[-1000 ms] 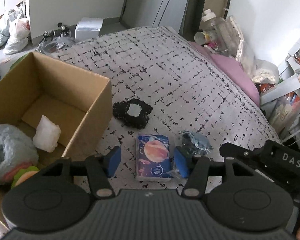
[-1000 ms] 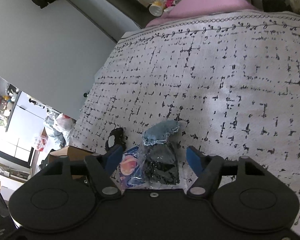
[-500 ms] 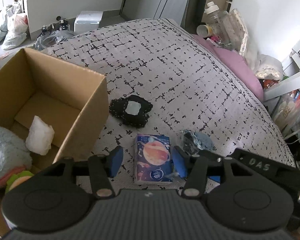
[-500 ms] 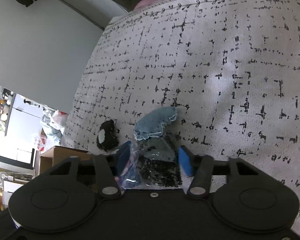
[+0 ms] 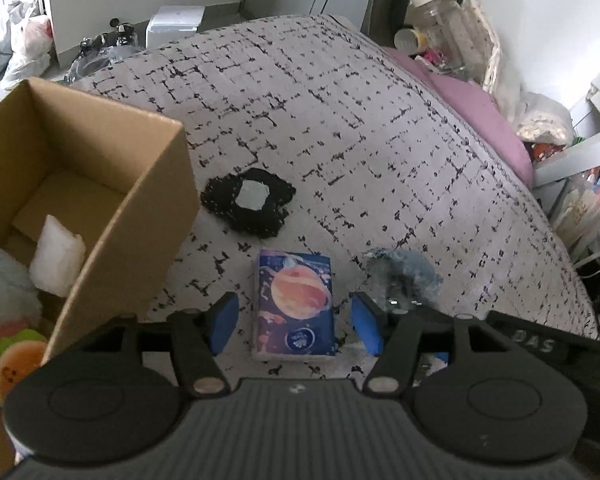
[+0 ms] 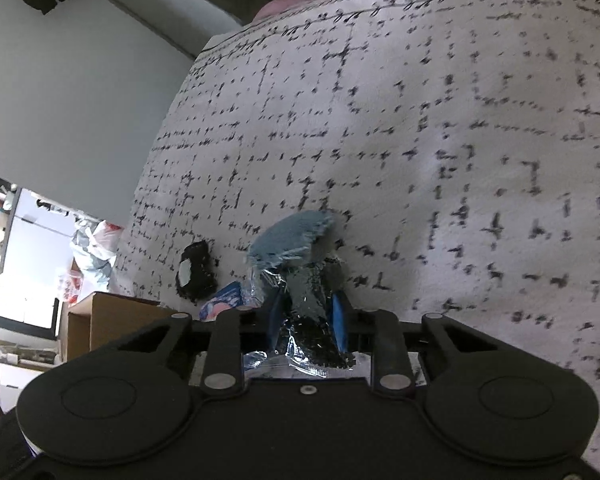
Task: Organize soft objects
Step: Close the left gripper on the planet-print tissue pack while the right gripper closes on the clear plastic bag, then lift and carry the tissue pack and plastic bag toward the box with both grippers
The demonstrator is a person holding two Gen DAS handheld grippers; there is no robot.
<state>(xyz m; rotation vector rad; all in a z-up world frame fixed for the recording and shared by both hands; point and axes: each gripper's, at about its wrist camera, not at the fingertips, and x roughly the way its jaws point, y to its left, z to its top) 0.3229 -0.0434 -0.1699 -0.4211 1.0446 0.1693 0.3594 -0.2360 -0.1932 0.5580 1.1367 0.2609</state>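
Clear bag (image 6: 306, 308) of dark and blue cloth on the bedspread (image 6: 440, 128), pinched between the blue pads (image 6: 340, 316) of the right gripper (image 6: 306, 316), jaws drawn in close against its crinkled plastic; blue cloth end (image 6: 290, 236) poking out ahead of the tips. Same bag (image 5: 402, 276) just right of the left gripper (image 5: 294, 318), partly behind its right finger. Left gripper held low over the bed, jaws wide apart and holding nothing, straddling one planet-print tissue pack (image 5: 294, 306) without touching it. One black crocheted piece (image 5: 250, 204) with a pale centre beyond the pack, near the box corner. One open cardboard box (image 5: 136, 208) at left, cut off by the frame edge; inside, one white packet (image 5: 56, 260), one grey plush (image 5: 0, 284) and one green-and-orange toy (image 5: 10, 364), the last two only partly visible. Right gripper body (image 5: 540, 344) at lower right, mostly hidden. Clutter past the bed too small to identify.
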